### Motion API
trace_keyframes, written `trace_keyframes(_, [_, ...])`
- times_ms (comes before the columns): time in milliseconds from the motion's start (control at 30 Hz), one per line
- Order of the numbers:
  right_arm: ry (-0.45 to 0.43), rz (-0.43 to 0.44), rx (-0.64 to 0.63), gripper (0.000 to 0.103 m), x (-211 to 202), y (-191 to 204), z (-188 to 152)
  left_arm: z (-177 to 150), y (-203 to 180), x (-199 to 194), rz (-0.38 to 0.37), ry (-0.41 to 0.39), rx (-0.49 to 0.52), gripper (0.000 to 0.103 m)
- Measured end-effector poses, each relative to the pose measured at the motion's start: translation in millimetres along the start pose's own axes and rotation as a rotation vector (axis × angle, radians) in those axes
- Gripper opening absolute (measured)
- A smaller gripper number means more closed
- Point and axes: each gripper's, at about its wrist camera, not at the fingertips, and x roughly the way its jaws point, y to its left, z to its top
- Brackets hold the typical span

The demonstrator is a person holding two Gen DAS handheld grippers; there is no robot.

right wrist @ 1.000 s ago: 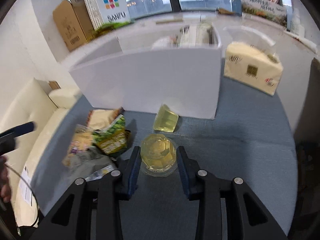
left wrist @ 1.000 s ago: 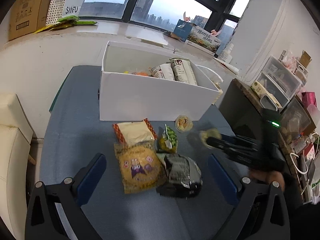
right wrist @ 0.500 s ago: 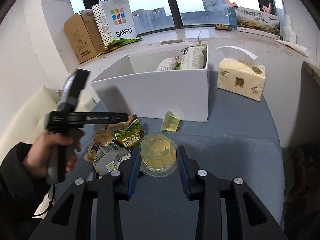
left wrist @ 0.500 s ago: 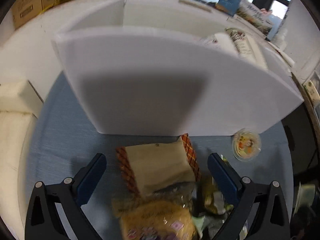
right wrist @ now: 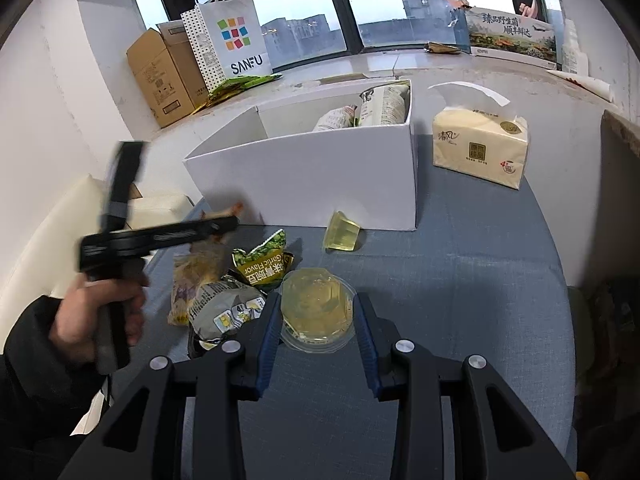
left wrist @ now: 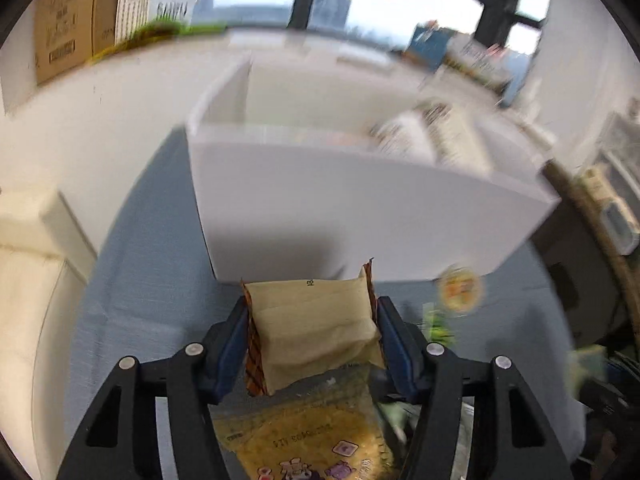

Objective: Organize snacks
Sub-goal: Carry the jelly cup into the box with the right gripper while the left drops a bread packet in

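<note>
Your left gripper: jaws closing, blue pads flanking a soft tan pillow-shaped snack packet, long axis running between the pads, just near of the white box. Your right gripper: clamped on a clear faceted jelly cup, upright, above the blue cloth.

A beige pillow-shaped snack packet with orange-brown crimped ends sits tilted just before the open white cardboard box, its sides against blue fingers. It overlaps a yellow printed snack bag. A clear round jelly cup is clamped between the other blue fingers. On the blue table lie a green garlic-flavour pouch, a crumpled grey wrapper and a small yellow jelly cup tipped over. Two striped packets stand inside the box.
</note>
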Motion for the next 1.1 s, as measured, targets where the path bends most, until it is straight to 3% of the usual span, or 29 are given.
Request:
trace_keyframes(167, [-0.032,0.012,-0.023,0.039,-5.0,7.9,15.9,18.4,-4.5,-56.6,-0.111,-0.145,0.026,0.066])
trace_keyframes(400, [-0.113,0.032,-0.039,0.039,-15.0,14.9,71.4,75.8,-5.8,-95.8,-0.159,-0.266,0.06,0.066])
trace_keyframes(567, [-0.151,0.038,-0.055,0.039,-6.5,15.5,125.4,110.9,-11.2,-89.6,-0.161,-0.274,0.091,0.066])
trace_keyframes(833, [-0.093,0.002,-0.052,0.039,47.5,1.9,189.5,145.2,-14.7,-35.8,-0.13,-0.204,0.132,0.066])
trace_keyframes(900, [-0.071,-0.006,-0.038,0.04,58.0,-3.5,193.6,148.1,-11.2,-22.8,-0.114,-0.174,0.136,0.076])
trace_keyframes(933, [-0.065,-0.015,-0.041,0.057,63.0,-5.5,194.9,148.3,-8.6,-16.1,-0.112,-0.152,0.13,0.084])
trace_keyframes(967, [-0.061,-0.031,-0.045,0.075,66.1,-7.2,195.4,148.7,-5.5,-10.6,-0.111,-0.136,0.119,0.099])
trace_keyframes(1000, [-0.051,-0.06,-0.052,0.103,69.8,-8.8,196.0,146.7,-2.0,-7.5,-0.104,-0.133,0.11,0.103])
trace_keyframes(1100, [-0.078,-0.111,-0.068,0.103,66.0,-11.7,191.0,137.9,3.6,-2.4,-0.093,-0.114,0.111,0.103])
